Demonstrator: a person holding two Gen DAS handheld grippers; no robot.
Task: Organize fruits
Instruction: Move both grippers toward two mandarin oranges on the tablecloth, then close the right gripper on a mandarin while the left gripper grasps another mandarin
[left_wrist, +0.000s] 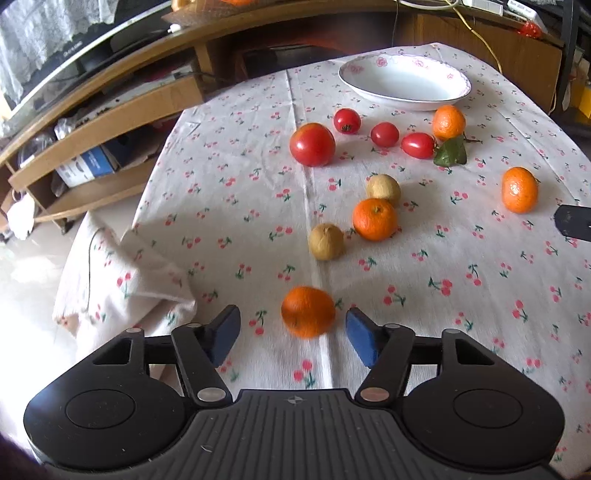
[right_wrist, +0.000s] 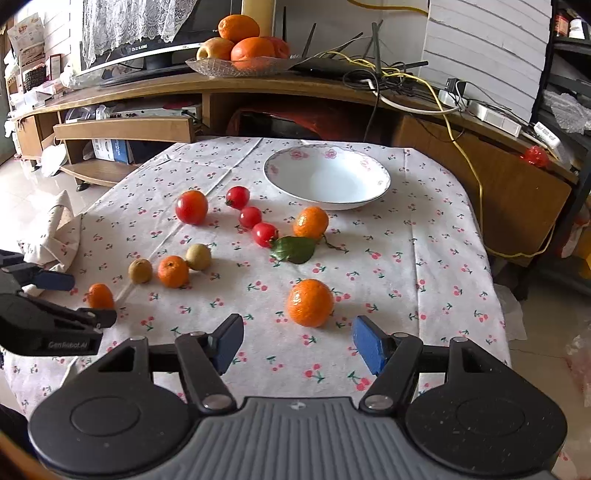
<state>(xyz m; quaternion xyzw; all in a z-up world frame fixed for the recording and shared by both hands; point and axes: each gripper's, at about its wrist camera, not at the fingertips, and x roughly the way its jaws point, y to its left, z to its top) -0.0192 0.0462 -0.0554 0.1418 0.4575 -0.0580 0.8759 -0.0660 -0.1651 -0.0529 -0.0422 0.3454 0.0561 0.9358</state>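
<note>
cherry-print counter (right_wrist: 424, 258) fills mid frame, white bowl (right_wrist: 369, 201) empty at upper centre, left gripper (left_wrist: 291, 325) low centre with jaws wide around a blurred mandarin (left_wrist: 307, 311), right gripper (right_wrist: 297, 341) low centre with jaws wide just short of another mandarin (right_wrist: 309, 302).

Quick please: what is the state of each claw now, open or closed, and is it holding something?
Left claw: open, holding nothing; a mandarin lies between its fingers.
Right claw: open, holding nothing; another mandarin just ahead.
</note>
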